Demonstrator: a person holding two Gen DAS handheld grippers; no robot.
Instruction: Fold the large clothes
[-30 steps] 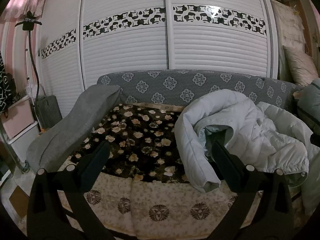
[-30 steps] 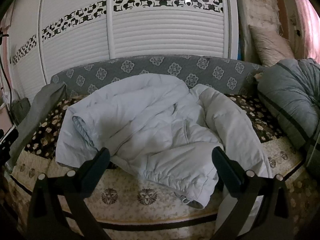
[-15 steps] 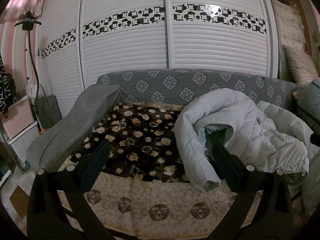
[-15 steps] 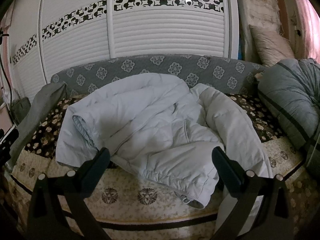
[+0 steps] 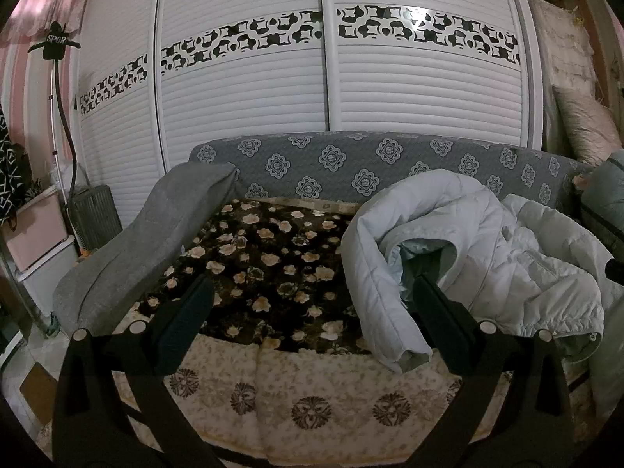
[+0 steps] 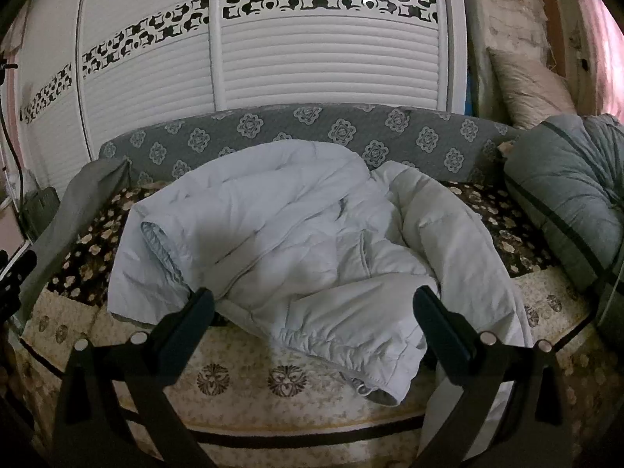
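Here we see the pale puffer jacket [image 6: 312, 241] crumpled on the floral bedspread [image 5: 269, 273], hem overhanging the front edge, left gripper [image 5: 312, 300] and right gripper [image 6: 312, 304] both spread apart, empty, bare bedspread left of the jacket.

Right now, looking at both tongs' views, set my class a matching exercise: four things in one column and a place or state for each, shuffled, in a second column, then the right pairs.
Things
1. pale blue puffer jacket
2. grey cushion
3. grey bundled quilt
4. right tongs

Places or states
A. open, holding nothing
B. at the right end of the bed
C. crumpled and unfolded in the middle of the bed
D. leaning at the left end of the bed

Pairs: 1-C, 2-D, 3-B, 4-A
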